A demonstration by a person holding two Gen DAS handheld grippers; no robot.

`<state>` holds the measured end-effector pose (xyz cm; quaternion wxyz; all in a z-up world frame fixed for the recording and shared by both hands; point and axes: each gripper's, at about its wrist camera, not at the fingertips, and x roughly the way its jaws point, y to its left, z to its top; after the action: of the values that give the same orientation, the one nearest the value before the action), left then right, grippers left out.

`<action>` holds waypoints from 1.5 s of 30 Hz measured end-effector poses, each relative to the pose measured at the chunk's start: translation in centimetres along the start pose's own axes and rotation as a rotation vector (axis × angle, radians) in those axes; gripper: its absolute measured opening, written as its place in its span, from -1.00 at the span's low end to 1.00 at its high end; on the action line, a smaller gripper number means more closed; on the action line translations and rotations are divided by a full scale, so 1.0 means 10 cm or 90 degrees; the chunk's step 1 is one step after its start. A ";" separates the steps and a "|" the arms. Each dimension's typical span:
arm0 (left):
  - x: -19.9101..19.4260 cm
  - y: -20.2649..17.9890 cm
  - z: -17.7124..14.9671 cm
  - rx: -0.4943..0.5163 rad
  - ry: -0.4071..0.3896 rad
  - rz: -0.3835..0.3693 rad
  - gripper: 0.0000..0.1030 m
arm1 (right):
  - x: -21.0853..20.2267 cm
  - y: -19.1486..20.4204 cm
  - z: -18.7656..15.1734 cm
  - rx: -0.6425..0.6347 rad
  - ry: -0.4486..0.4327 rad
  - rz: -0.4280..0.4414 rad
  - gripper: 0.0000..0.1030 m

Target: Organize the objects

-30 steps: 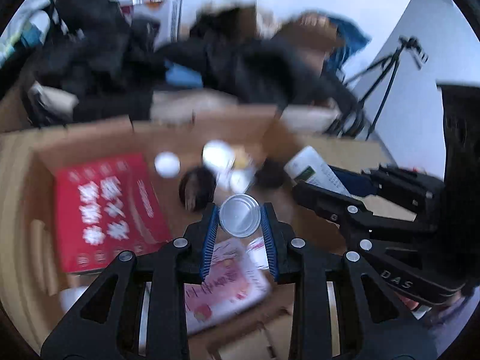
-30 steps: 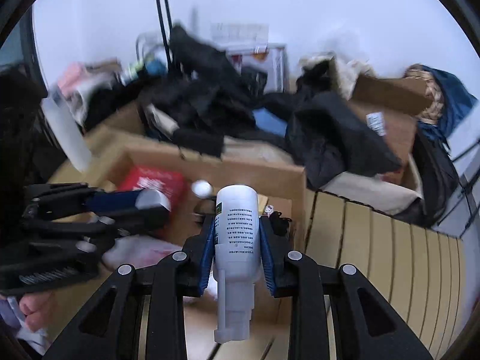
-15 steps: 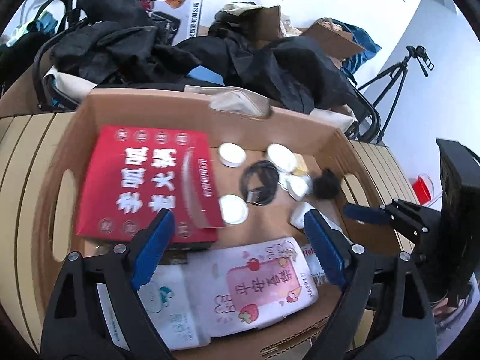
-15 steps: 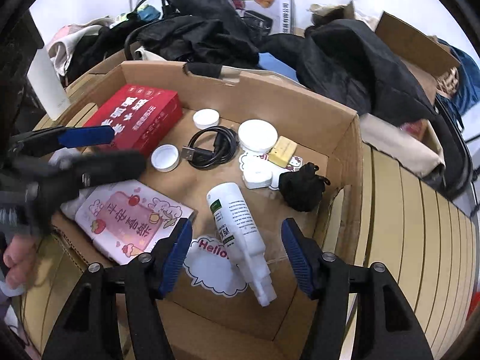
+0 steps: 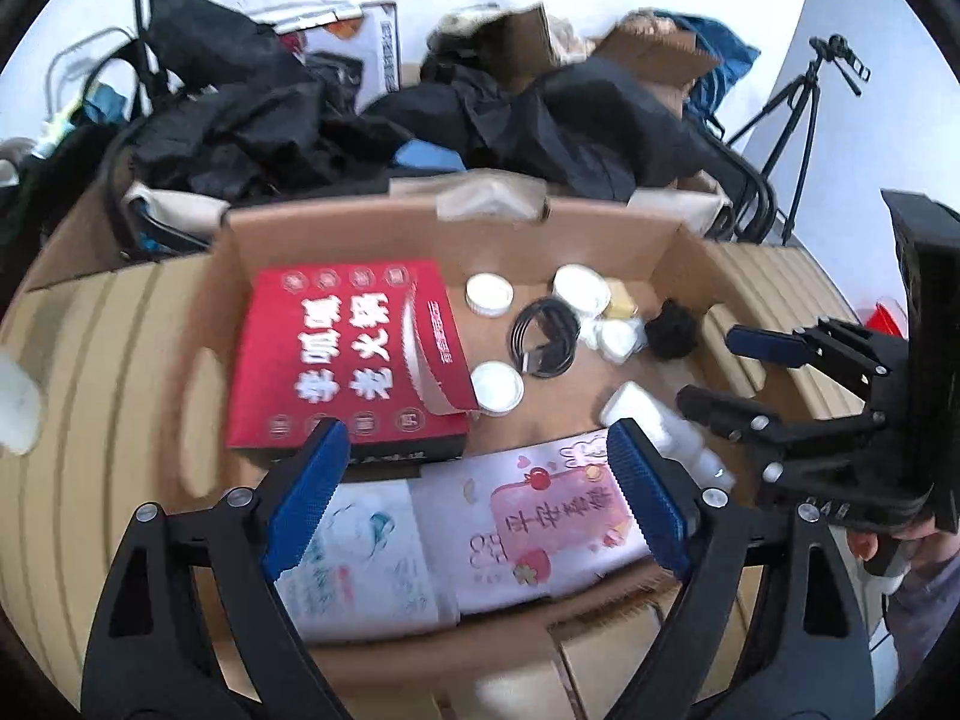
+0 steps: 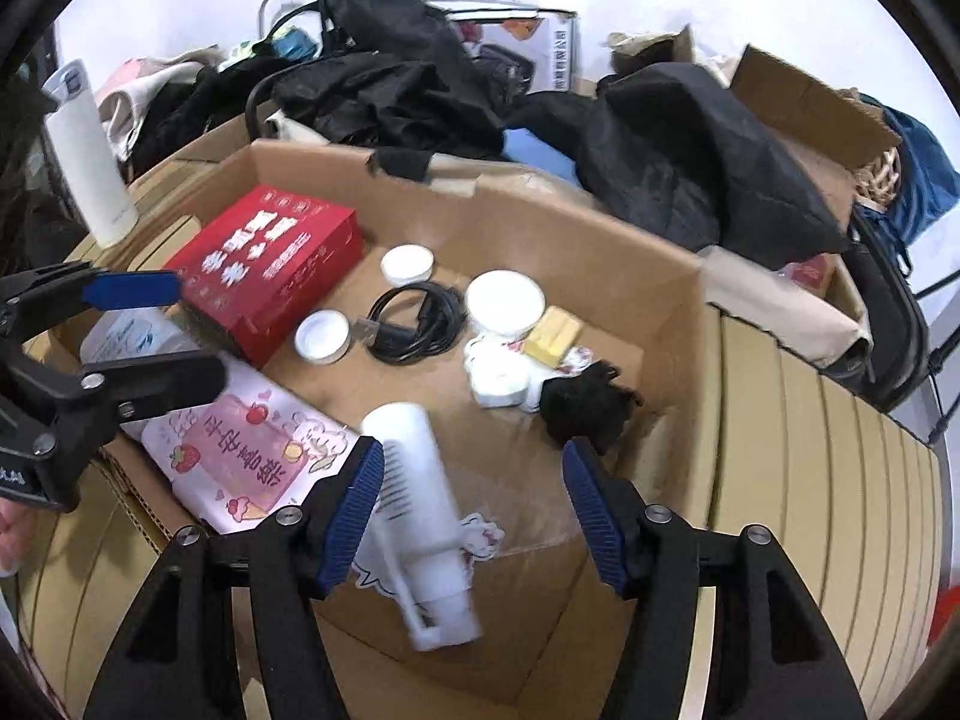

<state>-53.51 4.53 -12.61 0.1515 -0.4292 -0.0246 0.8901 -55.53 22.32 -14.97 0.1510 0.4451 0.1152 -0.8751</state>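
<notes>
An open cardboard box holds a red carton, a coiled black cable, a pink printed packet, a black pouch and white lids. A small round white tin lies beside the red carton. My left gripper hangs open over the box's near side with nothing between its fingers. A white pump bottle lies on its side on the box floor, and my right gripper is open just above it, pads off it. The same bottle also appears in the left wrist view.
Black clothes and more cartons are piled behind the box. A tall white flask stands at the left. A tripod stands at the far right. The box rests on a slatted wooden surface.
Both grippers opened. The left let go of the round tin, now beside the red carton. The right let go of the white bottle, now lying in the box.
</notes>
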 end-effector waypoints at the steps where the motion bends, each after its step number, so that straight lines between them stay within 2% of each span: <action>1: -0.13 -0.02 0.01 0.000 -0.006 0.005 0.66 | -0.13 -0.04 0.01 0.023 -0.009 0.011 0.28; 3: -0.48 -0.10 0.03 0.015 -0.023 0.028 0.67 | -0.47 -0.07 0.01 0.046 -0.026 0.036 0.28; 5: -0.94 -0.17 0.01 0.032 -0.050 0.062 0.72 | -0.82 -0.07 0.01 0.050 -0.038 0.030 0.28; 6: -1.10 -0.20 0.00 0.035 -0.055 0.076 0.91 | -1.06 -0.06 0.00 0.051 -0.043 0.027 0.31; 7: -1.28 -0.22 -0.02 0.034 -0.062 0.089 1.00 | -1.24 -0.07 -0.01 0.054 -0.041 0.023 0.38; 8: -1.46 -0.23 -0.04 0.034 -0.069 0.096 1.00 | -1.43 -0.08 -0.03 0.060 -0.033 0.022 0.54; 9: -1.61 -0.25 -0.06 0.037 -0.068 0.107 1.00 | -1.62 -0.10 -0.04 0.071 -0.025 0.031 0.61; 11: -1.85 -0.27 -0.10 0.039 -0.054 0.134 1.00 | -1.89 -0.11 -0.09 0.088 -0.009 0.047 0.60; 14: -2.26 -0.25 -0.23 0.001 -0.060 0.153 1.00 | -2.29 -0.06 -0.24 0.105 -0.003 -0.003 0.61; 18: -2.87 -0.22 -0.60 -0.074 -0.082 0.165 1.00 | -2.91 0.14 -0.56 0.117 -0.043 -0.005 0.61; 21: -3.28 -0.22 -1.06 -0.129 -0.103 0.117 1.00 | -3.41 0.43 -0.99 0.100 -0.098 -0.022 0.61; 23: -3.49 -0.28 -1.40 -0.134 -0.106 0.098 1.00 | -3.62 0.61 -1.28 0.095 -0.117 -0.025 0.61; 24: -3.58 -0.33 -1.57 -0.129 -0.110 0.105 1.00 | -3.74 0.73 -1.47 0.094 -0.126 -0.025 0.61; 28: -3.92 -0.59 -2.29 -0.084 -0.112 0.170 1.00 | -4.03 1.14 -2.18 0.123 -0.146 -0.053 0.61; 30: -4.10 -0.74 -2.71 -0.069 -0.119 0.161 1.00 | -4.16 1.32 -2.58 0.188 -0.157 -0.062 0.61; 32: -4.21 -0.89 -3.05 -0.064 -0.133 0.174 1.00 | -4.24 1.53 -2.91 0.223 -0.180 -0.032 0.61; 33: -4.23 -0.95 -3.14 -0.051 -0.131 0.178 1.00 | -4.24 1.65 -2.99 0.210 -0.166 -0.013 0.61; 34: -4.23 -1.01 -3.20 -0.032 -0.123 0.177 1.00 | -4.24 1.74 -3.03 0.195 -0.158 -0.013 0.61; 37: -4.27 -1.08 -3.25 -0.015 -0.117 0.178 1.00 | -4.33 1.88 -3.06 0.173 -0.195 -0.053 0.61; 41: -4.41 -1.09 -3.21 -0.023 -0.154 0.184 1.00 | -4.40 1.93 -3.07 0.169 -0.209 -0.037 0.61; 45: -4.43 -1.13 -3.24 -0.017 -0.155 0.188 1.00 | -4.42 2.01 -3.14 0.161 -0.200 -0.041 0.61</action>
<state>0.19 -0.35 2.45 0.0098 -0.3192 0.0087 0.9476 -0.15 21.41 1.49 0.0817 0.3146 -0.0066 -0.9457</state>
